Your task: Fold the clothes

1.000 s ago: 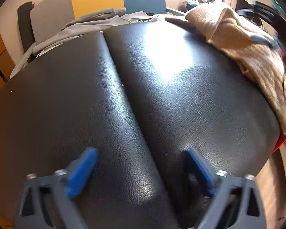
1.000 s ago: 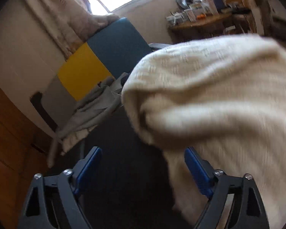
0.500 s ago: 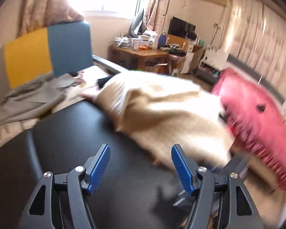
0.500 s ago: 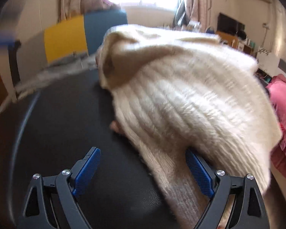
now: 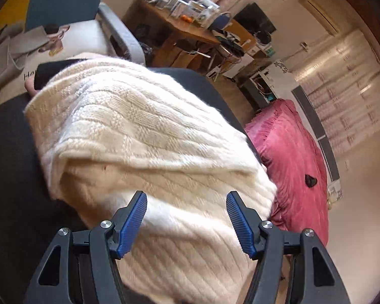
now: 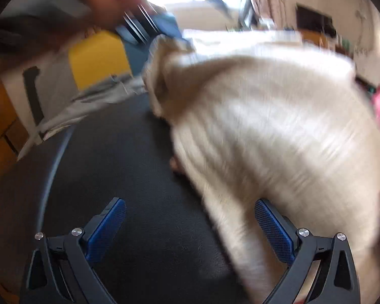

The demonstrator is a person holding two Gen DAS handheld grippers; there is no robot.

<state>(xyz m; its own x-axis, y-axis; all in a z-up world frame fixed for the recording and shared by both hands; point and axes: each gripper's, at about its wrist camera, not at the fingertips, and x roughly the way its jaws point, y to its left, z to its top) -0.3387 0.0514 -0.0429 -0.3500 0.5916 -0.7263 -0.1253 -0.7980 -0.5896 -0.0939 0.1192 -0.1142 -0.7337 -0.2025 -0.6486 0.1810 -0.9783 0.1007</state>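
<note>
1. A cream cable-knit sweater (image 5: 149, 136) is shown heaped on the black leather cushion (image 5: 10, 152), lying bunched toward the cushion's edge nearest the pink bedspread (image 5: 291, 152). No neat fold can be made out; a thick roll of knit is seen across the middle of the heap.

2. The left gripper (image 5: 186, 217) is held just over the near part of the sweater, with its blue-padded jaws spread wide and nothing between them.

3. The right gripper (image 6: 190, 230) is seen low over the bare cushion, beside the sweater (image 6: 266, 126); its jaws are likewise spread and empty, the knit lying against the outer side of one pad. This view is blurred by motion.

4. Handling, as judged from the texture: the knit is taken to be soft, limp and bulky, light for its volume, and not fragile. It is expected to sag and stretch when lifted, and several layers may be pinched at once.

5. Hold is best taken at a single hem or shoulder edge, which is not clearly exposed here; the ribbed band on the cushion side is the likeliest candidate.

6. A grey garment (image 5: 2, 48) is seen beyond the cushion.
</note>
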